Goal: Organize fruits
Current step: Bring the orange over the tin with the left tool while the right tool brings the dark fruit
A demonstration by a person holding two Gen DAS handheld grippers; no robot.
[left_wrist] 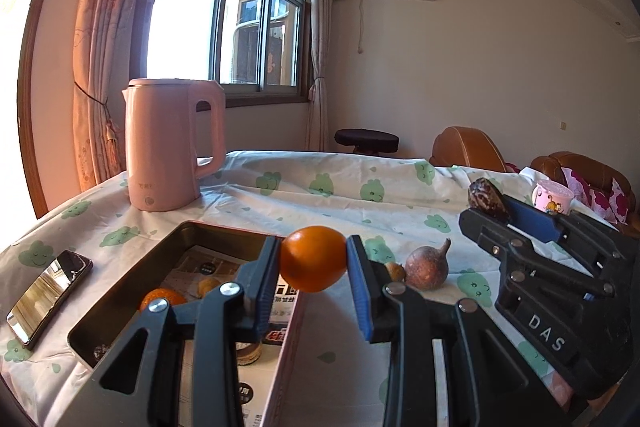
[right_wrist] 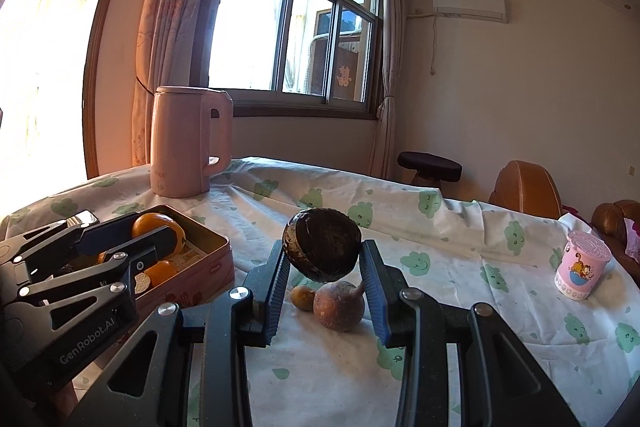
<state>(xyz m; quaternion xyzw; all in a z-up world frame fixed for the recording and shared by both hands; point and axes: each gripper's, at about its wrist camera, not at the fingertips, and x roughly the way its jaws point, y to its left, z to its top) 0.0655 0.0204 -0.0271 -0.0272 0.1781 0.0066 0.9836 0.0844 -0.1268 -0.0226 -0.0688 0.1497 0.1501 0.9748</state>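
Two tongs work over a tabletop (right_wrist: 460, 247) draped in a white cloth printed with green shapes. A pink kettle (left_wrist: 170, 143) stands at the far left, nearest the window. In front of it lies an open pink tin (right_wrist: 208, 269) holding oranges (right_wrist: 160, 273). The left tongs (left_wrist: 313, 259) are clenched on an orange (left_wrist: 313, 259), held just above the tin's right edge. The right tongs (right_wrist: 322, 251) grasp a dark round fruit (right_wrist: 322, 251), lifted above the cloth. Beneath it rest a brownish pear-shaped fruit (right_wrist: 339, 305) and, touching its left side, a small yellow fruit (right_wrist: 303, 297). A pink cup (right_wrist: 582, 265) stands well apart at the right, and a phone (left_wrist: 48, 297) lies left of the tin.
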